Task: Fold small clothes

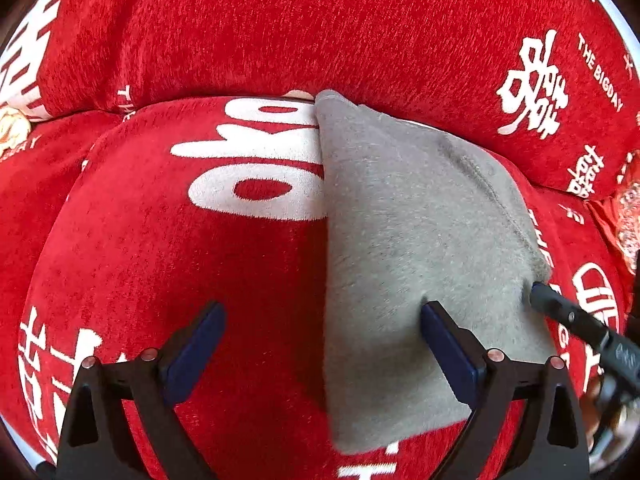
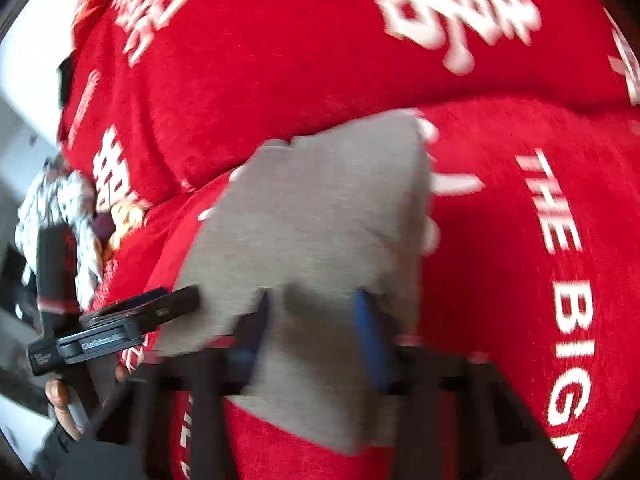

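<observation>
The grey garment, a small piece of soft, fuzzy cloth, lies folded flat on a red cover printed with white characters and the words "THE BIGDAY", which drapes a cushioned seat and the backrest behind it. In the left wrist view the cloth runs from the crease between seat and backrest down toward the camera, with one straight edge on its left side and a stitched seam near its right side. The left gripper hangs over that straight edge with its fingers spread wide: the left finger stands over bare red cover and the right finger's tip rests on the grey cloth, nothing being pinched between them. At the right edge of this view one finger of the right gripper touches the garment's right border. The right wrist view is blurred by motion; there the two blue-padded fingers stand fairly close together over the near part of the grey cloth, with a ridge of it between them, but I cannot tell whether the pads press on it. At the left of that view a patterned white item lies beside the seat.
</observation>
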The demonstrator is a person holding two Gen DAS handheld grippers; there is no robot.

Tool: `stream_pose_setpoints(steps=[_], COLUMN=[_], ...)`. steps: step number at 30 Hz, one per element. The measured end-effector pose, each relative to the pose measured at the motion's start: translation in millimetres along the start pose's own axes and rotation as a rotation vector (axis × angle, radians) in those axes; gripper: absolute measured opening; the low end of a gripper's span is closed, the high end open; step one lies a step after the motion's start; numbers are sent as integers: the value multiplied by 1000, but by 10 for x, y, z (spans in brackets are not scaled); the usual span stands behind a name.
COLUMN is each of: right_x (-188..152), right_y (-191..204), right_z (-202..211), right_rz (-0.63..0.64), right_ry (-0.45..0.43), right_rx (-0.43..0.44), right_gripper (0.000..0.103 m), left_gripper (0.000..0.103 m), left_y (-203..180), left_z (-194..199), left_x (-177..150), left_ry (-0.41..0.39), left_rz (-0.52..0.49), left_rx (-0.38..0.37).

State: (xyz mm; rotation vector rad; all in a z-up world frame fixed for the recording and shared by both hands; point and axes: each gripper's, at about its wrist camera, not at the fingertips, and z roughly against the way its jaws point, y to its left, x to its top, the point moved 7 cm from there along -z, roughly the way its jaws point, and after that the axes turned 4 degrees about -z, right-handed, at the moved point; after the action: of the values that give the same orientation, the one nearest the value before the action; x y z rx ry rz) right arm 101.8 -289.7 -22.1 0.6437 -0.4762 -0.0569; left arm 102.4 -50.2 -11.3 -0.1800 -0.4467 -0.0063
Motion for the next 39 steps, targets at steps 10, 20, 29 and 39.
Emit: stream_pose_setpoints(steps=[10, 20, 29, 39], right_x=[291, 399, 385, 398], right_y=[-488, -195, -188, 98], right_z=[823, -107, -502, -763], right_rz=[-35, -96, -84, 77], right_ry=[-163, 41, 112, 86], right_rx=[-169, -54, -50, -119], right_gripper=[80, 80, 80, 75], left_gripper=[98, 98, 98, 84], left_y=[617, -205, -313, -501], left_z=[133, -385, -601, -709], left_x=[188, 281, 305, 362], left_ry=[1, 147, 163, 133], left_rz=[126, 7, 1, -62], left_rx=[-15, -150, -176, -224])
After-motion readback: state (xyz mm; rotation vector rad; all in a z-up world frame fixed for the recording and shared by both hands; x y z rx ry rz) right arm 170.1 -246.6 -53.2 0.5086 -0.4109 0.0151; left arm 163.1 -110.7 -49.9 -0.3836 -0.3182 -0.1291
